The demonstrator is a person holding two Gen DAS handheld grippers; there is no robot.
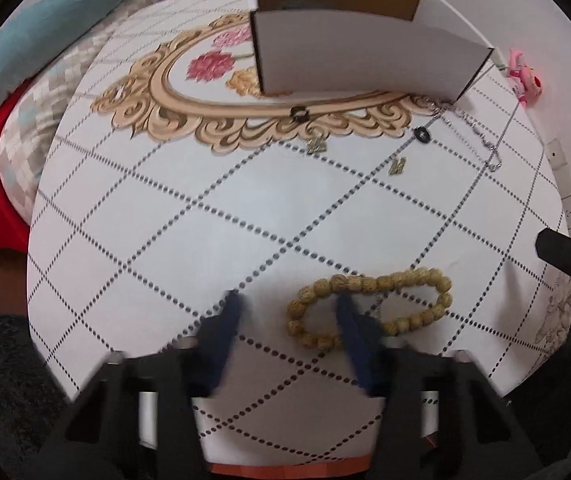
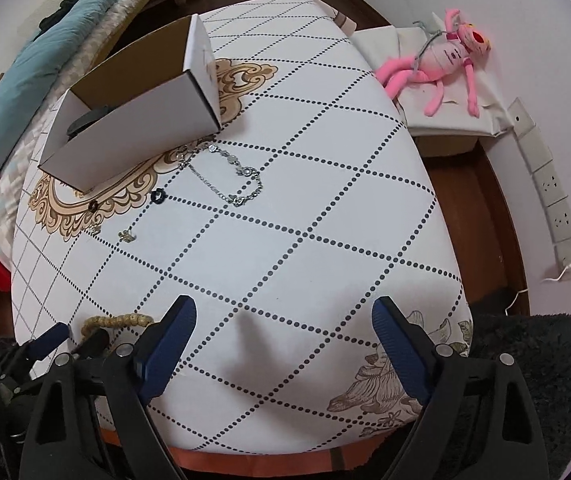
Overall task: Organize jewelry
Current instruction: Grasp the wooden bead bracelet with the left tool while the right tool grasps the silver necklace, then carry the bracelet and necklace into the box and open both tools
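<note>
A tan beaded bracelet (image 1: 369, 306) lies on the tablecloth near the front edge. My left gripper (image 1: 289, 300) is open above it, with its right finger over the bracelet's left loop. The bracelet also shows at the lower left of the right wrist view (image 2: 119, 321). A white cardboard box (image 1: 357, 60) stands open at the far side, also seen in the right wrist view (image 2: 133, 128). Two black rings (image 1: 299, 114) (image 1: 421, 135), two gold charms (image 1: 317, 145) (image 1: 398, 166) and a silver chain (image 2: 231, 178) lie in front of the box. My right gripper (image 2: 285, 312) is open and empty over the cloth.
The table (image 2: 325, 220) has a white cloth with dotted diamonds and a gold floral print. A pink plush toy (image 2: 441, 64) lies on a side stand to the right. Bedding (image 1: 45, 40) lies to the left. Wall sockets (image 2: 553, 192) are on the right.
</note>
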